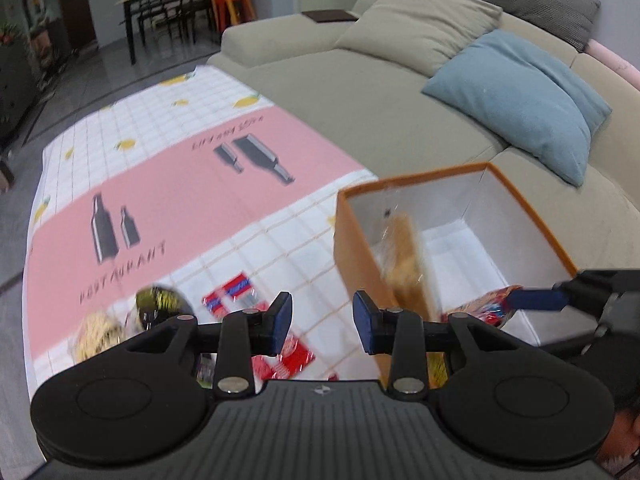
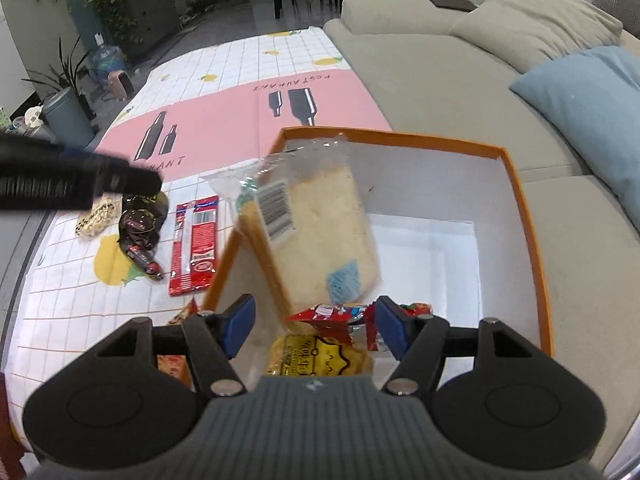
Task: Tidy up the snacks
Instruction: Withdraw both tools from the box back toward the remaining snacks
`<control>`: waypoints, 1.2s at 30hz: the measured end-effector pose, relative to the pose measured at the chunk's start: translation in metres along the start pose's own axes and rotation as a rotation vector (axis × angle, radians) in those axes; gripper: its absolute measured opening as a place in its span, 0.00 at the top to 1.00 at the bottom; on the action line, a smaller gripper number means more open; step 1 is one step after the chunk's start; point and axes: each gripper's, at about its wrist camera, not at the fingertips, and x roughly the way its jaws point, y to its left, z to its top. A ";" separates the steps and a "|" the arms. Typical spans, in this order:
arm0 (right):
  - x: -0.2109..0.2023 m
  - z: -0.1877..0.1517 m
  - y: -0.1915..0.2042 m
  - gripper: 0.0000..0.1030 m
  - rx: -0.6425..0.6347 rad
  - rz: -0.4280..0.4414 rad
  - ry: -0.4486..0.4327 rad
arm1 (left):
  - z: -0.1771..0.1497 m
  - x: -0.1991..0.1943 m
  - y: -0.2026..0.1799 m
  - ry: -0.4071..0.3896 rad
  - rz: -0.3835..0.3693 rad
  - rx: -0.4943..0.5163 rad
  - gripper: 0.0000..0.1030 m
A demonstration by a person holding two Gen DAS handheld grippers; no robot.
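Observation:
An orange box with a white inside (image 2: 524, 216) (image 1: 352, 248) stands on the table by the sofa. A wrapped bread slice (image 2: 320, 232) (image 1: 404, 256) leans against its left wall. A yellow snack bag (image 2: 320, 360) and a red packet (image 2: 336, 316) lie at the box's near end. My right gripper (image 2: 314, 328) is open over that end, holding nothing. My left gripper (image 1: 322, 320) is open above loose snacks left of the box: a red packet (image 1: 288, 358) (image 2: 196, 240), a dark packet (image 1: 160, 304) (image 2: 140, 224), a pale snack (image 1: 94, 334) (image 2: 96, 216).
The tablecloth (image 1: 160, 184) is pink and white with bottle prints. A beige sofa (image 1: 360, 92) with a blue cushion (image 1: 528, 100) runs along the right. A dining table and chairs (image 1: 168, 8) stand far back; plants and a bin (image 2: 68, 114) at the left.

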 end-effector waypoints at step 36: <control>0.124 0.046 -0.046 0.74 0.427 0.060 0.184 | -0.062 0.008 0.054 0.107 -0.025 -0.153 0.59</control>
